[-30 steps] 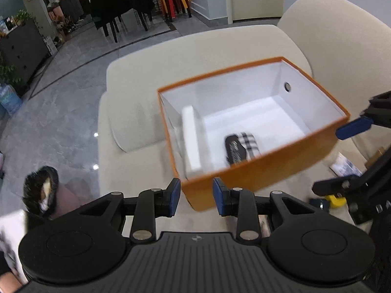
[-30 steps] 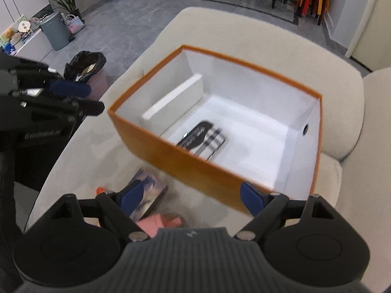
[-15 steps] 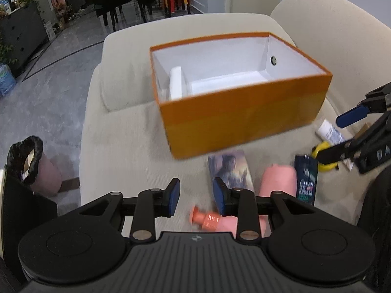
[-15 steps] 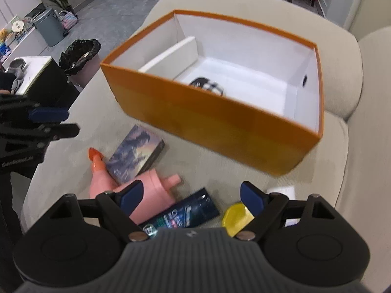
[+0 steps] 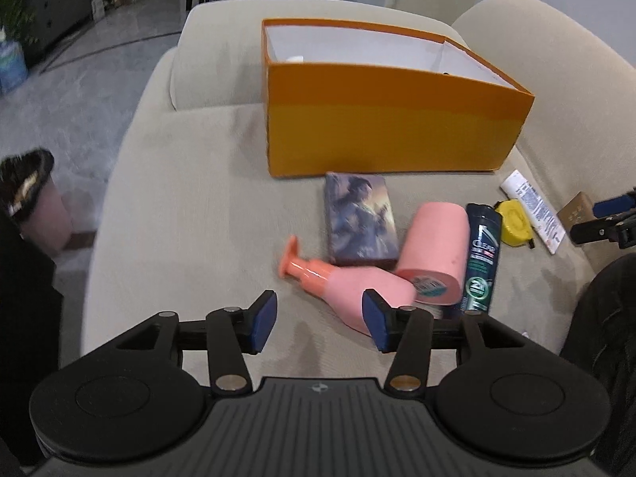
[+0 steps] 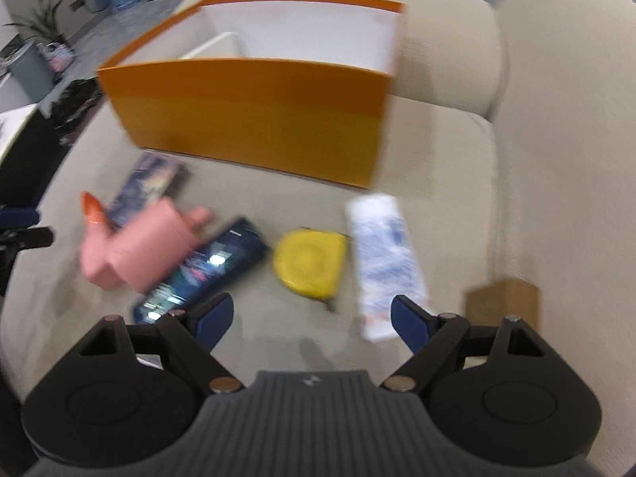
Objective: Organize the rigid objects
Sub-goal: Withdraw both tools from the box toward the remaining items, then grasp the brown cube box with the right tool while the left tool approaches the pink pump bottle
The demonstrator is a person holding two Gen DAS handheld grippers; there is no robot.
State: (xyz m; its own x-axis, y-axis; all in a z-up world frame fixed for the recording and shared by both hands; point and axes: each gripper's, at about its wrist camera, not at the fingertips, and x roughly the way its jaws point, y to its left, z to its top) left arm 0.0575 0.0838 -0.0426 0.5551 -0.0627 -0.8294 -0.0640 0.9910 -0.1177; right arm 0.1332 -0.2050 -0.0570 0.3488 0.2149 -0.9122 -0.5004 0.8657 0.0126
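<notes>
An orange box (image 5: 389, 131) (image 6: 254, 119) with a white inside stands on a beige sofa seat (image 5: 190, 214). In front of it lie a picture-printed box (image 5: 359, 218), a pink pump bottle (image 5: 349, 282), a pink cylinder (image 5: 435, 252), a dark shampoo bottle (image 5: 481, 254) (image 6: 206, 266), a yellow tape measure (image 6: 308, 262) and a white tube (image 6: 383, 258). My left gripper (image 5: 318, 320) hovers just short of the pink bottle, its jaws opening with nothing between them. My right gripper (image 6: 312, 322) stands open and empty near the tape measure and tube.
A small brown box (image 6: 503, 302) sits at the seat's right by the sofa arm (image 6: 564, 159). A black-lined pink bin (image 5: 30, 198) stands on the floor to the left. Back cushions (image 5: 318, 39) rise behind the orange box.
Both grippers drew back from over the orange box and sank toward the loose items in front of it. The left jaws have spread apart; the right jaws kept their width.
</notes>
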